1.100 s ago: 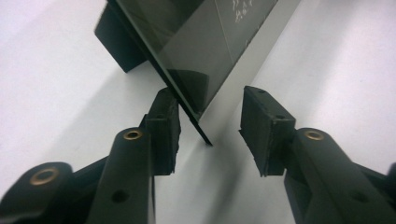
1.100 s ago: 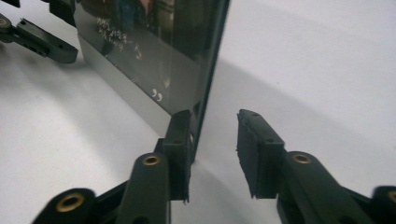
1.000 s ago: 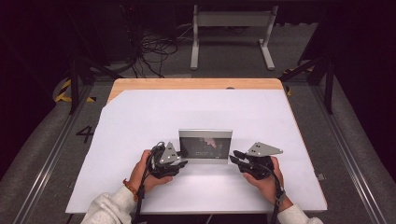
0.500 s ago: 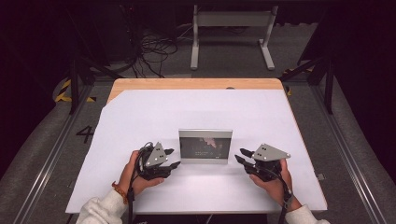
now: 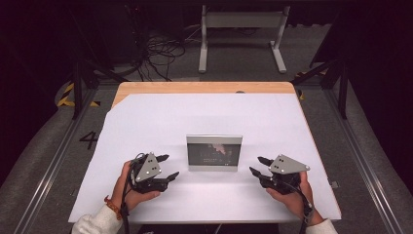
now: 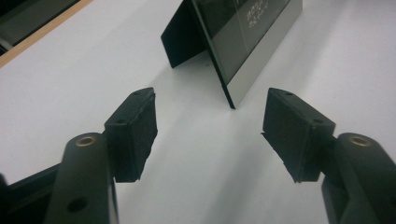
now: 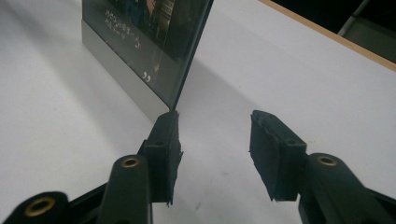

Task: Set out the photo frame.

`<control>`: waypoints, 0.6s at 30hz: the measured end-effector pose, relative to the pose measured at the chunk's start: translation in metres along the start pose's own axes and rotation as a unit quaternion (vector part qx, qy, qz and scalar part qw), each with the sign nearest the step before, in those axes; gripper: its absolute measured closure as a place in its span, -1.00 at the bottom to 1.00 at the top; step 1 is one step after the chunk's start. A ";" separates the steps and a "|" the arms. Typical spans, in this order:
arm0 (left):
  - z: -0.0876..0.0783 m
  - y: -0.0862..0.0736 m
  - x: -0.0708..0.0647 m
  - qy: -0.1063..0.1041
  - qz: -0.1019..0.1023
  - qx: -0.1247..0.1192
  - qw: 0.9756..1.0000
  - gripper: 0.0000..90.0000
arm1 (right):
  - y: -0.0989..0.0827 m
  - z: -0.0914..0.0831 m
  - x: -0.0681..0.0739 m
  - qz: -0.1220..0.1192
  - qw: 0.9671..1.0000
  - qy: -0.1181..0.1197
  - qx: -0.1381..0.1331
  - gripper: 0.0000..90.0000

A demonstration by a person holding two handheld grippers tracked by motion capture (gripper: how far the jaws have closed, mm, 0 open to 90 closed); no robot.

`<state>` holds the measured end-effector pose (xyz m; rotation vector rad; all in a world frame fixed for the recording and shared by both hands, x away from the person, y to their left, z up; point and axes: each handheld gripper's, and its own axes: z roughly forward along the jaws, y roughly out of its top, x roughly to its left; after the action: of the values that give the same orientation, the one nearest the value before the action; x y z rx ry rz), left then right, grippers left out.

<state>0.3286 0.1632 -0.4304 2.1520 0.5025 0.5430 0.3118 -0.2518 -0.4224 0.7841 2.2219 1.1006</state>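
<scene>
A picture frame (image 5: 214,152) stands up on the white table (image 5: 160,117), near the middle and a bit toward the person. It has a shiny silver edge and a dark picture with some small words on it. A black flap (image 6: 183,35) behind it props it up, as the left gripper view shows. The left gripper (image 5: 165,167) is in the person's left hand (image 5: 127,187), just to the left of the frame and apart from it. Its jaws are spread and have just been opening, and there is nothing between them, just the white table. The right gripper (image 5: 258,165) is in the person's right hand (image 5: 292,197), on the other side of the frame, and it does not touch the frame either. Its jaws are spread too and have just been opening, with nothing between them. Both grippers point in toward the frame from the two sides. In the right gripper view the frame's corner (image 7: 173,103) looks close to one black jaw, but there is a little gap. Each gripper has a grey plate (image 5: 287,164) with three corners on top. The far edge of the table is bare wood (image 5: 204,87).
</scene>
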 end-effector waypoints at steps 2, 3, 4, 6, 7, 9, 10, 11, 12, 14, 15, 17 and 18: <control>-0.002 -0.005 0.001 0.006 -0.002 0.004 1.000 -0.33 | -0.001 -0.001 0.001 -0.002 1.000 -0.002 0.003 0.09; -0.003 -0.007 0.001 0.005 -0.003 0.006 1.000 -0.35 | -0.002 -0.002 0.001 -0.002 1.000 -0.004 0.005 0.06; -0.004 -0.009 0.001 0.006 -0.006 0.009 1.000 -0.36 | -0.002 -0.002 0.001 -0.001 1.000 -0.003 0.006 0.03; -0.005 -0.013 0.002 0.004 -0.006 0.014 1.000 -0.40 | -0.005 -0.002 0.001 -0.004 1.000 -0.006 0.012 -0.03; -0.006 -0.015 0.003 0.004 -0.008 0.016 1.000 -0.42 | -0.006 -0.002 0.001 -0.005 1.000 -0.006 0.016 -0.05; -0.006 -0.020 0.002 0.001 -0.013 0.020 1.000 -0.46 | -0.009 -0.002 0.001 -0.008 1.000 -0.006 0.021 -0.11; -0.007 -0.022 0.003 0.000 -0.013 0.023 1.000 -0.47 | -0.010 -0.002 0.001 -0.011 1.000 -0.002 0.025 -0.13; -0.007 -0.023 0.002 0.001 -0.016 0.023 1.000 -0.50 | -0.011 -0.002 0.001 -0.015 1.000 -0.002 0.026 -0.14; -0.007 -0.025 0.002 0.001 -0.018 0.027 0.999 -0.52 | -0.012 -0.002 0.001 -0.019 0.999 -0.002 0.028 -0.16; -0.009 -0.029 0.003 -0.001 -0.023 0.024 0.999 -0.54 | -0.015 -0.002 0.001 -0.021 0.999 -0.004 0.033 -0.21; -0.011 -0.031 0.004 -0.003 -0.024 0.026 0.999 -0.55 | -0.016 -0.002 0.000 -0.018 0.999 -0.002 0.034 -0.24; -0.012 -0.035 0.005 -0.005 -0.029 0.025 0.999 -0.57 | -0.019 -0.002 0.000 -0.016 0.999 -0.004 0.035 -0.28; -0.013 -0.036 0.005 -0.006 -0.031 0.027 0.999 -0.57 | -0.020 -0.003 -0.001 -0.016 0.999 -0.005 0.035 -0.30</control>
<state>0.3193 0.1948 -0.4514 2.1810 0.5811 0.4874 0.3053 -0.2641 -0.4373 0.7789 2.2674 1.0057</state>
